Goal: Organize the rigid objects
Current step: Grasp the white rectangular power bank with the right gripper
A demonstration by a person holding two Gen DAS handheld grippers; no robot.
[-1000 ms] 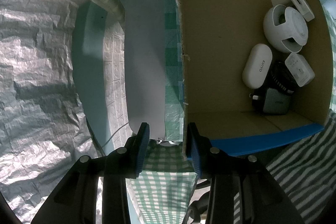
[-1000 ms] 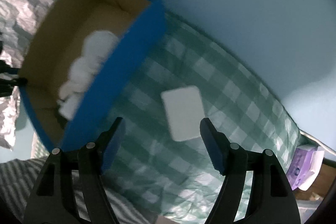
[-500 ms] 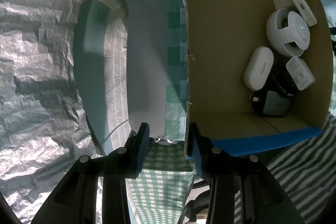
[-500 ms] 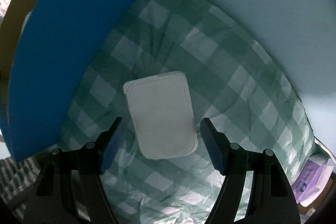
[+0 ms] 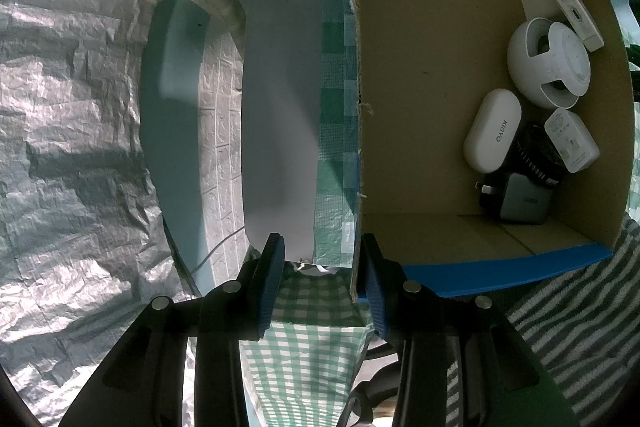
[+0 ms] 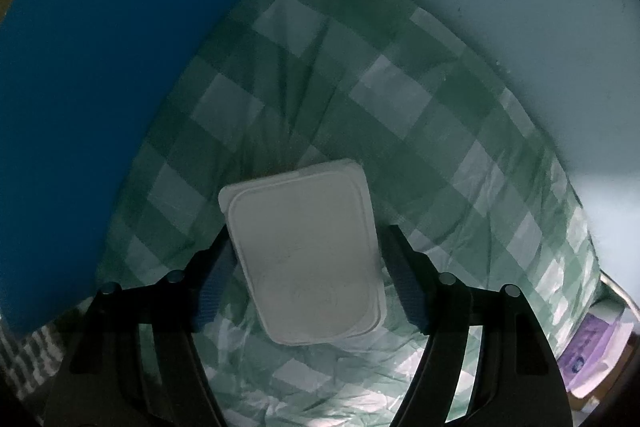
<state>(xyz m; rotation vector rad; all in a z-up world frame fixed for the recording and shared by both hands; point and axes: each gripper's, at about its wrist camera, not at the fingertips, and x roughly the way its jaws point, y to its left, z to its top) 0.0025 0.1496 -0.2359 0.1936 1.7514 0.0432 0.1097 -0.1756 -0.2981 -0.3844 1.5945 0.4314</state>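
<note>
A white flat rectangular case (image 6: 308,259) lies on the green checked cloth (image 6: 400,99). My right gripper (image 6: 308,267) points straight down over it with a finger on each long side. Its jaws are closing and a thin gap still shows at the right pad. In the left wrist view the cardboard box (image 5: 420,107) with blue outer walls holds several items. Among them are a white oval case (image 5: 492,131), a round white device (image 5: 548,63) and a grey charger (image 5: 520,203). My left gripper (image 5: 324,267) straddles the box's left wall and its grey folded-out flap (image 5: 280,107), gripping them.
The box's blue outer wall (image 6: 100,67) stands close on the left of the white case. Crinkled silver sheeting (image 5: 72,147) lies left of the box, and a striped fabric (image 5: 580,327) at lower right. A purple pack (image 6: 588,343) sits past the cloth's right edge.
My right gripper has come down over the white case, which now sits between its fingers, and the fingers have drawn in slightly. The left gripper has kept its place at the box wall.
</note>
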